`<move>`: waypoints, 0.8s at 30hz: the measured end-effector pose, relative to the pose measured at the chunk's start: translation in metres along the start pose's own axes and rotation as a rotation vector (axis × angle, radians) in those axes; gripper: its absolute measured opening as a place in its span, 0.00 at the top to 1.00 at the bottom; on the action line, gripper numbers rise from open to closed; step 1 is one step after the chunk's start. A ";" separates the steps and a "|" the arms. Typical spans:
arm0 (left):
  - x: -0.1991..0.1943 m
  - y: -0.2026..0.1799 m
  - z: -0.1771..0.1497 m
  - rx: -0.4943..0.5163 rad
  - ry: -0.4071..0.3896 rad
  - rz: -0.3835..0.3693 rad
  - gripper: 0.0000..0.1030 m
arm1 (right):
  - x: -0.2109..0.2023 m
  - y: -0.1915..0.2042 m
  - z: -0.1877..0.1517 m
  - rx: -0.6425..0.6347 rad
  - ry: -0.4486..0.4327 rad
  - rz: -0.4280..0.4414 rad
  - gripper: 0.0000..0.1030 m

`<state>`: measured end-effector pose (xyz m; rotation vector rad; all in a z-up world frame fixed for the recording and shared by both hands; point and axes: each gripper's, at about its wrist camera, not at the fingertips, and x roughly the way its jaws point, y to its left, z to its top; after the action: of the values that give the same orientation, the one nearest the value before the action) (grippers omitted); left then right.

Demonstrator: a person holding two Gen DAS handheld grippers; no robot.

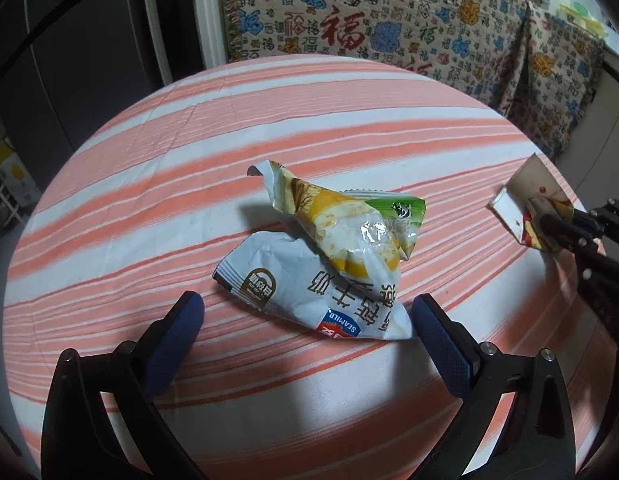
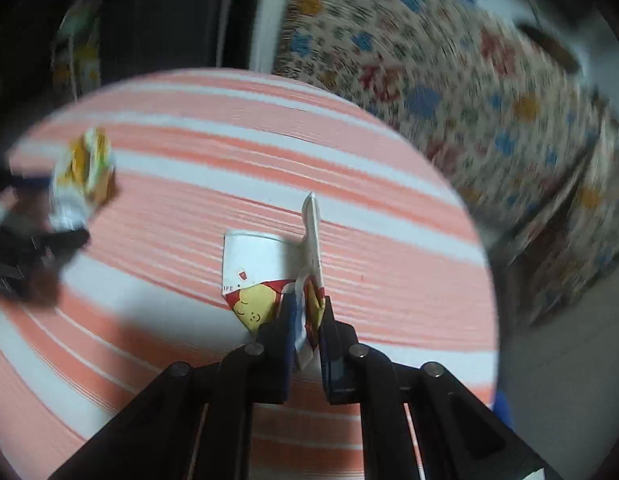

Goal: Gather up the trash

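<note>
Wrappers on the cloth: two, overlapping. The crinkled yellow-and-green foil snack wrapper (image 1: pixel 349 216) lies partly on top of the flatter white plastic milk-powder packet with blue and red print (image 1: pixel 309 292); both sit near the middle of the table.
Third piece of trash: one flattened white paper cup with a red-and-yellow cartoon face (image 2: pixel 261 276), creased into a wedge and held above the cloth toward your right side.
Your left gripper (image 1: pixel 309 320): released, its two dark-blue textured pads spread wide either side of the white packet's near edge, not touching it.
Your right gripper (image 2: pixel 305 320): clenched on the paper cup's folded lower edge.
Table cover: one round salmon-and-white striped tablecloth (image 1: pixel 149 184), woven and slightly wrinkled.
Backdrop: one beige woven throw with red, blue and orange characters (image 1: pixel 389 12), draped behind the table.
</note>
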<state>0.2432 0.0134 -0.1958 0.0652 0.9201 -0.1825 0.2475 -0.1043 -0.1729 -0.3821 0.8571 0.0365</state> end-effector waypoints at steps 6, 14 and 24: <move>0.000 0.001 -0.001 -0.002 -0.002 -0.003 0.00 | -0.002 0.042 -0.010 -0.276 -0.059 -0.201 0.90; -0.001 0.001 -0.001 -0.009 -0.005 -0.012 0.00 | -0.015 -0.030 0.006 0.082 -0.041 0.203 0.40; -0.001 0.000 -0.001 -0.008 -0.005 -0.009 0.00 | -0.029 0.022 0.017 -0.138 -0.099 0.114 0.33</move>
<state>0.2419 0.0136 -0.1952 0.0533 0.9167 -0.1878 0.2366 -0.0742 -0.1486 -0.4566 0.7794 0.2197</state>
